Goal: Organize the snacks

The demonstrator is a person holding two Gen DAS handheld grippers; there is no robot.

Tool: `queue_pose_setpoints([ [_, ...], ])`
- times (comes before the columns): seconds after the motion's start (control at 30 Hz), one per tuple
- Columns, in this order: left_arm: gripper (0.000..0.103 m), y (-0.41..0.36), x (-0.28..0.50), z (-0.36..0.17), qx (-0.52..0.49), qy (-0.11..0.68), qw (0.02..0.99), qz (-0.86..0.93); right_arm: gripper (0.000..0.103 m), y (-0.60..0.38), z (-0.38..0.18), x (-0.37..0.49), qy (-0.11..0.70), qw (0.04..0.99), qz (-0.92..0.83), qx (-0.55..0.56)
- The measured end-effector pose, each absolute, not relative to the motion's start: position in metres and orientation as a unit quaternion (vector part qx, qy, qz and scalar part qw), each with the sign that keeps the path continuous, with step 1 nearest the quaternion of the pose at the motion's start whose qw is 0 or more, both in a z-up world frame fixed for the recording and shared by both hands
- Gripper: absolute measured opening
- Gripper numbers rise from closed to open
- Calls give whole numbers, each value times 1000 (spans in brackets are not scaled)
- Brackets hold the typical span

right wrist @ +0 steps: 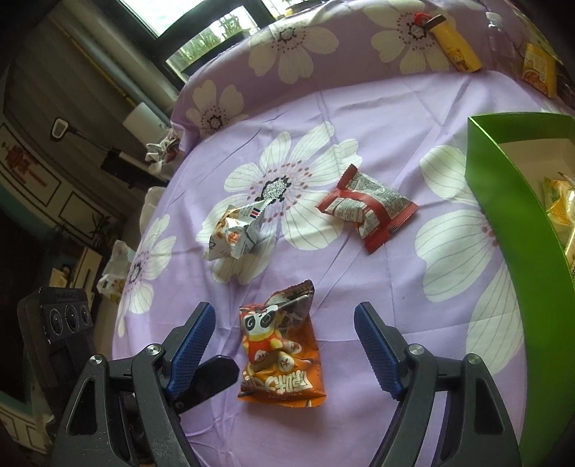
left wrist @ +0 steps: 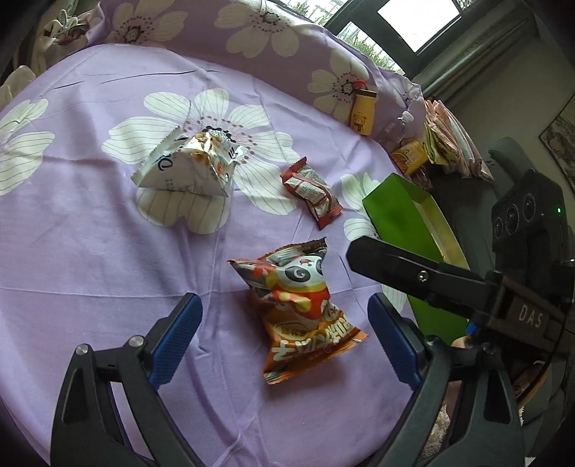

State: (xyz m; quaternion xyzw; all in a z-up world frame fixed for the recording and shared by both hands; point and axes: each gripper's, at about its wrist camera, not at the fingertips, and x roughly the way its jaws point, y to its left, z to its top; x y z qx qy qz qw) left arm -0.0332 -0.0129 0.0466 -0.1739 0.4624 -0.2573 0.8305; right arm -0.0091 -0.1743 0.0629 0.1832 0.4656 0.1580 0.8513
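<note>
An orange panda snack bag [left wrist: 302, 316] lies on the purple flowered cloth, also in the right wrist view [right wrist: 282, 354]. My left gripper [left wrist: 284, 319] is open with the bag between its blue pads. My right gripper [right wrist: 285, 332] is open around the same bag. The right gripper's black finger [left wrist: 413, 269] reaches in from the right in the left wrist view. A red-and-white packet [left wrist: 312, 190] [right wrist: 366, 208] and a white crumpled packet [left wrist: 190, 161] [right wrist: 239, 230] lie farther out. A green box [left wrist: 406, 222] [right wrist: 517, 215] stands at the right and holds yellow snacks [right wrist: 560, 204].
A yellow bear pouch [left wrist: 363, 111] [right wrist: 456, 50] leans on the flowered pillow [left wrist: 251, 32] at the back. An orange carton [left wrist: 409, 156] [right wrist: 539, 68] and more packets [left wrist: 449, 140] sit at the far right. The left gripper's body [right wrist: 61, 323] is at the cloth's left edge.
</note>
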Motion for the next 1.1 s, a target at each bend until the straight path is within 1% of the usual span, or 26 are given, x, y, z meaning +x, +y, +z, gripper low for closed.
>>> queue_pose_setpoints([
  [0.2, 83, -23, -31, 37, -192, 479, 809, -281, 80, -168, 47, -4, 487, 837, 163, 189],
  [0.3, 80, -28, -31, 34, -181, 491, 806, -277, 80, -164, 39, -2, 502, 825, 174, 191],
  [0.37, 77, -29, -32, 33, -185, 490, 804, -281, 80, -159, 36, -3, 510, 820, 179, 187],
  [0.47, 75, -29, -30, 29, -195, 493, 796, -291, 80, -160, 35, -3, 510, 821, 175, 187],
  [0.57, 70, -30, -30, 27, -205, 491, 792, -300, 80, -162, 32, -2, 514, 816, 179, 197],
  [0.63, 66, -32, -31, 28, -201, 485, 796, -301, 78, -163, 29, -1, 518, 811, 182, 203],
  [0.7, 55, -32, -34, 30, -197, 477, 800, -304, 71, -163, 25, 1, 526, 804, 187, 207],
  [0.77, 52, -34, -36, 32, -189, 471, 807, -302, 68, -161, 22, 2, 531, 799, 189, 211],
  [0.8, 50, -35, -37, 32, -185, 467, 810, -301, 64, -161, 21, 2, 530, 801, 185, 208],
  [0.87, 47, -35, -38, 34, -185, 460, 813, -306, 59, -160, 25, 0, 524, 809, 181, 194],
  [1.1, 47, -33, -45, 44, -182, 425, 831, -310, 59, -160, 38, -6, 495, 830, 183, 181],
])
